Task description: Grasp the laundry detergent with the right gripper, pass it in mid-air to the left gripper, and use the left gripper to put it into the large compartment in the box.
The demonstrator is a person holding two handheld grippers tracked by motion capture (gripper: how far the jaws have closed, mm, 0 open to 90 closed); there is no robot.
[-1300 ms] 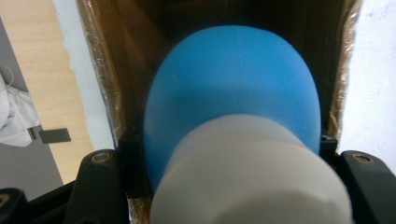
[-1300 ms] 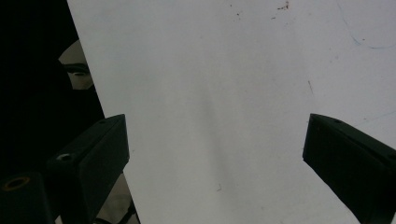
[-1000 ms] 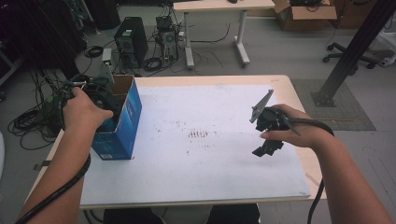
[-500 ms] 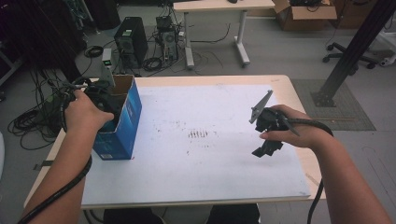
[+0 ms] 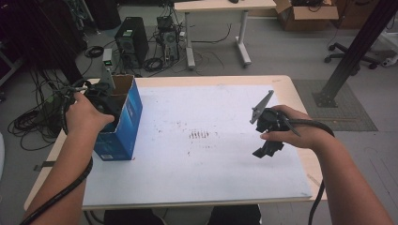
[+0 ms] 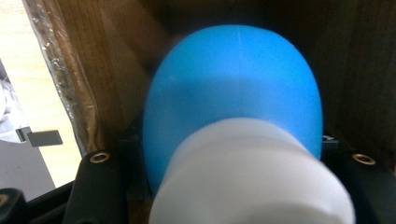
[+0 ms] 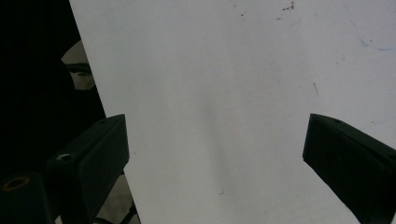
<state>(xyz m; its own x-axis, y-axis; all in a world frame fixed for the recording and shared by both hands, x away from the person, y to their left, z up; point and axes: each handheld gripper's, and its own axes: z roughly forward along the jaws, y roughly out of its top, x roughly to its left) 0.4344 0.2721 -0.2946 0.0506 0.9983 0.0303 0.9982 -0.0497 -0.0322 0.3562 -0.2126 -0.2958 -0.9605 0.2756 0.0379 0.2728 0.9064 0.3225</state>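
An open blue carton (image 5: 126,123) with a brown inside stands at the table's left edge. My left gripper (image 5: 100,95) reaches into its top from the left. In the left gripper view a round blue object with a white neck (image 6: 233,107) sits between the black jaws, against the carton's brown inner wall (image 6: 93,70); the jaws are shut on it. My right gripper (image 5: 266,149) hangs over the right part of the white table sheet (image 5: 202,173), pointing down. Its jaws stand wide open with nothing between them, over the bare sheet (image 7: 215,93).
Dark smudges (image 5: 199,135) mark the middle of the sheet. On the floor beyond the table stand computer towers (image 5: 129,42), loose cables (image 5: 35,117) and a second desk (image 5: 220,7). A black post (image 5: 349,56) rises at the right. The table's near edge (image 7: 109,121) shows beside the right gripper.
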